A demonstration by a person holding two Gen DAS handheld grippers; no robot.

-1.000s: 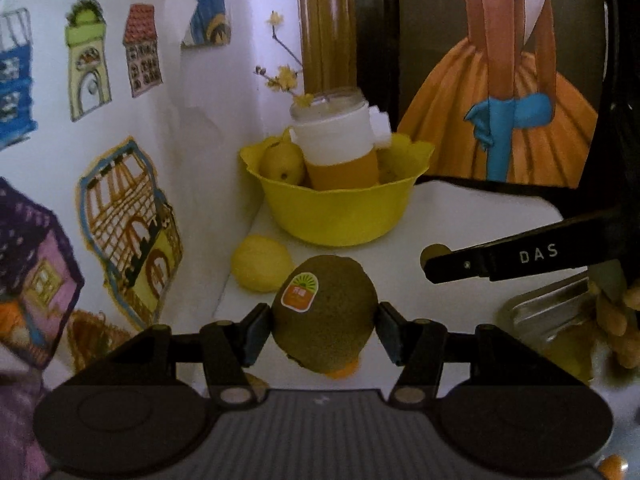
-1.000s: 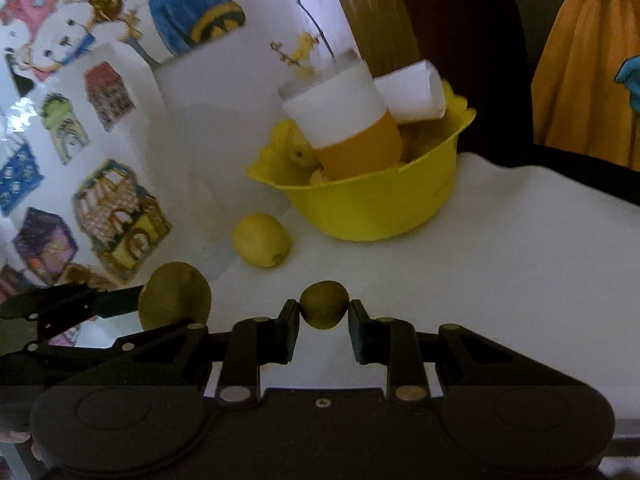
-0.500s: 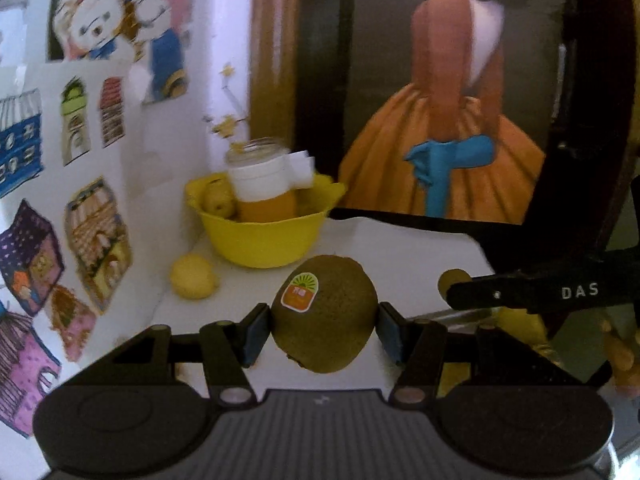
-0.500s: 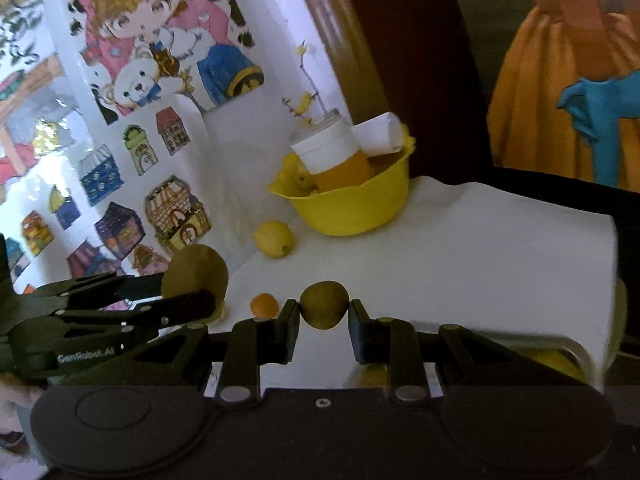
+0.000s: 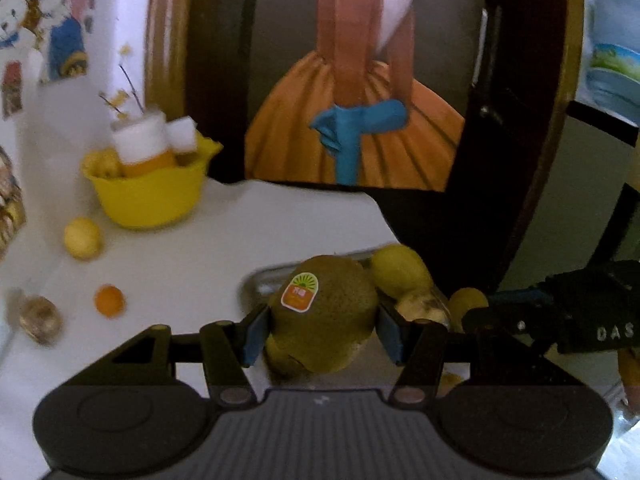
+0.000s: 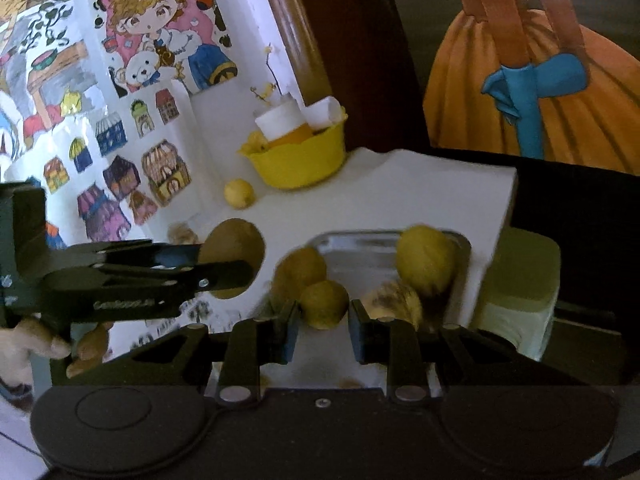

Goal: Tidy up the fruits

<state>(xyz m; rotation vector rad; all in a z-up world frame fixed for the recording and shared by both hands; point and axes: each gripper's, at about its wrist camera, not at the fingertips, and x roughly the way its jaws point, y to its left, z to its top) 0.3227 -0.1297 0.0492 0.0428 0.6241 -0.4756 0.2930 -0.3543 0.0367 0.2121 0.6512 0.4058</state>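
Note:
My left gripper (image 5: pixel 322 326) is shut on a large brown kiwi (image 5: pixel 326 316) with an orange sticker, held over the near edge of a metal tray (image 5: pixel 260 280). My right gripper (image 6: pixel 323 320) is shut on a small green-yellow fruit (image 6: pixel 324 304), just in front of the same tray (image 6: pixel 360 240). The tray holds a yellow-green lemon (image 6: pixel 426 260), a spotted fruit (image 6: pixel 394 300) and another brown fruit (image 6: pixel 302 268). In the right wrist view the left gripper (image 6: pixel 230 268) and its kiwi (image 6: pixel 236 240) show at left.
A yellow bowl (image 5: pixel 148 196) with a jar and pears stands at the back left of the white table. A loose lemon (image 5: pixel 82 238), a small orange fruit (image 5: pixel 109 301) and a brownish object (image 5: pixel 40 320) lie on the table. The table's right edge drops off beside the tray.
Both grippers have pulled back from the yellow bowl and swung right with their fruits. The metal tray with its fruits has come into view under them.

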